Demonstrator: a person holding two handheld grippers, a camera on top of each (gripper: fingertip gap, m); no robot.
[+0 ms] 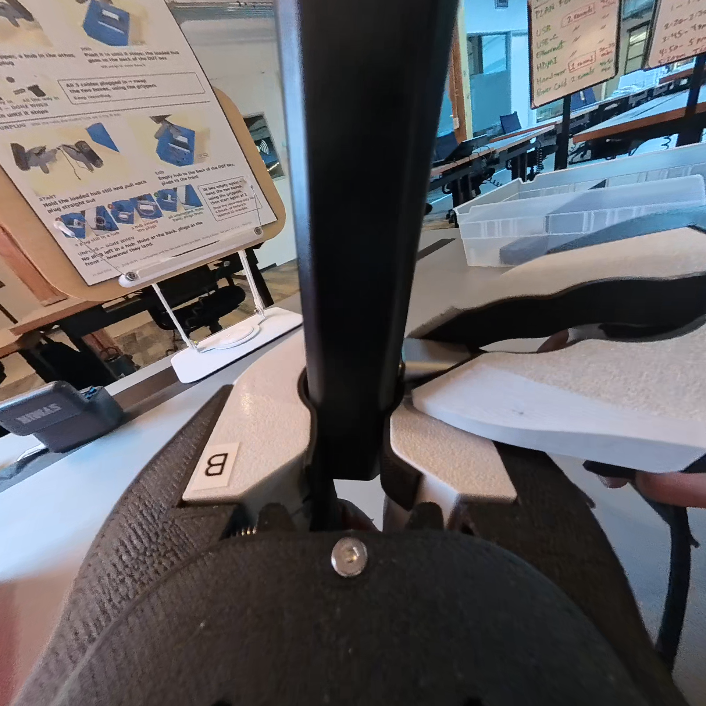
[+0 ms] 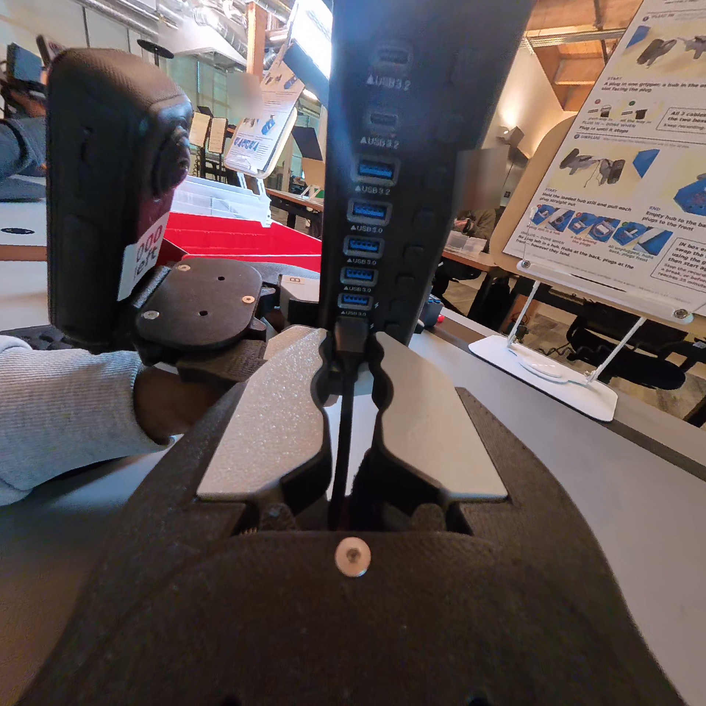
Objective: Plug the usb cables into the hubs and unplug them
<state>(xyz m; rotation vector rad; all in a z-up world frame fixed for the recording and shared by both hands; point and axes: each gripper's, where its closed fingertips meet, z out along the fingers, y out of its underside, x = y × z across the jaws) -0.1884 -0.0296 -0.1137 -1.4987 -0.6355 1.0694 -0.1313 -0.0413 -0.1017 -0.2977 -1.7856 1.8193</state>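
Left tool [image 1: 349, 401] clamped on black hub [image 1: 366, 191]; port row [image 2: 361, 248] and right tool [image 2: 349, 363] pinching plug [image 2: 348, 338] only in right view.

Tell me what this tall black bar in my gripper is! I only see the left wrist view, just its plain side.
Observer: It's a black plastic USB hub. The right wrist view shows its front, a column of blue ports.
Operator: Is anything plugged in?
Observer: The right gripper pinches a black plug at the lowest port; how deep it sits is unclear.
Operator: And the other sockets?
Observer: All the ones above look free.
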